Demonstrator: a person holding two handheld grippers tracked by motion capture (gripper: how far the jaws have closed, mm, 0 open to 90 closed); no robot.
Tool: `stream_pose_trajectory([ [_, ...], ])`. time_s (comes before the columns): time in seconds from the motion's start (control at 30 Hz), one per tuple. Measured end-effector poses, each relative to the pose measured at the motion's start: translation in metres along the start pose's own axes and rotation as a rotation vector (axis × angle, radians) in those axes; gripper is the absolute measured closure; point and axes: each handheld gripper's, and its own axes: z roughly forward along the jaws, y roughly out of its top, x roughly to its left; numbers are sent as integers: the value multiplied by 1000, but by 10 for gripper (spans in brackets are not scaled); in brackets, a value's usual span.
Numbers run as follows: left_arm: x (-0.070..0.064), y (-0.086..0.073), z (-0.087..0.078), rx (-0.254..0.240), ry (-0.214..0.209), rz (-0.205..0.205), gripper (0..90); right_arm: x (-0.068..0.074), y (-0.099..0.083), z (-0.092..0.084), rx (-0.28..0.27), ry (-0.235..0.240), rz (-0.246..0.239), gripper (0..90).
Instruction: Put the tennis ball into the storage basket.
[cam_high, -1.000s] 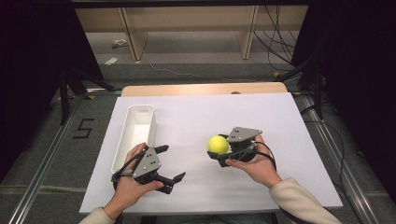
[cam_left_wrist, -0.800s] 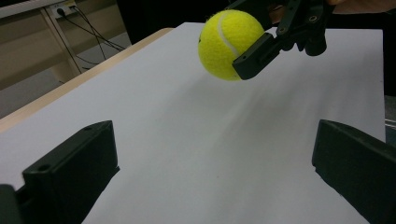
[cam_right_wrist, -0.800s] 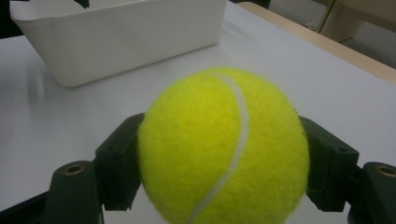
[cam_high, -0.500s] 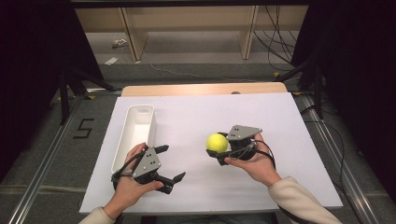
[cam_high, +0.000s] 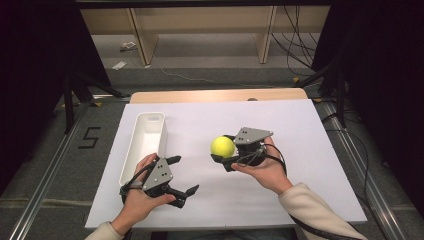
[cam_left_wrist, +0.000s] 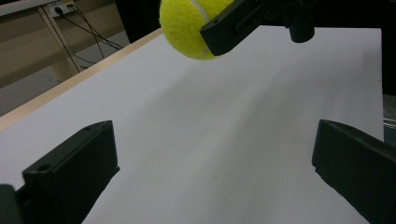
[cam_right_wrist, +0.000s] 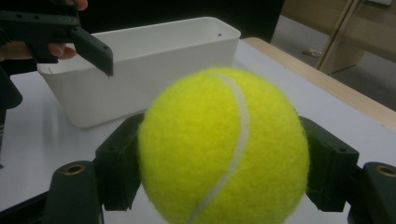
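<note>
Tennis ball yellow-green, white seam; bin white; table white, wood edge; gripper jaws black.

Over the last second the right gripper has carried the tennis ball a little toward the left of the high view and slightly up the frame, from roughly the centre-right of the white worktop toward its middle. The person's right hand and the grey plate have shifted along with it, so the gap between the ball and the white bin at left of the frame has narrowed a little. The move is small; most of it came in the first half second.
</note>
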Motion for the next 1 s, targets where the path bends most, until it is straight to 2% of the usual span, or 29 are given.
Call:
stream_pose_trajectory([
  [0.2, 1, 0, 0, 0, 1, -2, 0, 3, 13, 7, -26, 12, -14, 267],
  [0.23, 0, 0, 0, -3, -10, -7, 0, 3, 15, 8, -30, 16, -19, 267],
  [0.43, 1, 0, -1, -10, 4, 5, 0, 7, 26, 15, -40, 23, -28, 268],
  [0.5, 2, 0, -1, -11, 8, 15, 0, 7, 28, 17, -45, 24, -31, 268],
  [0.8, 2, 0, -1, -7, 16, 5, 0, 4, 27, 19, -43, 17, -18, 268],
  [1.0, 3, 0, -1, -9, 21, 14, 0, 2, 30, 20, -52, 23, -1, 268],
])
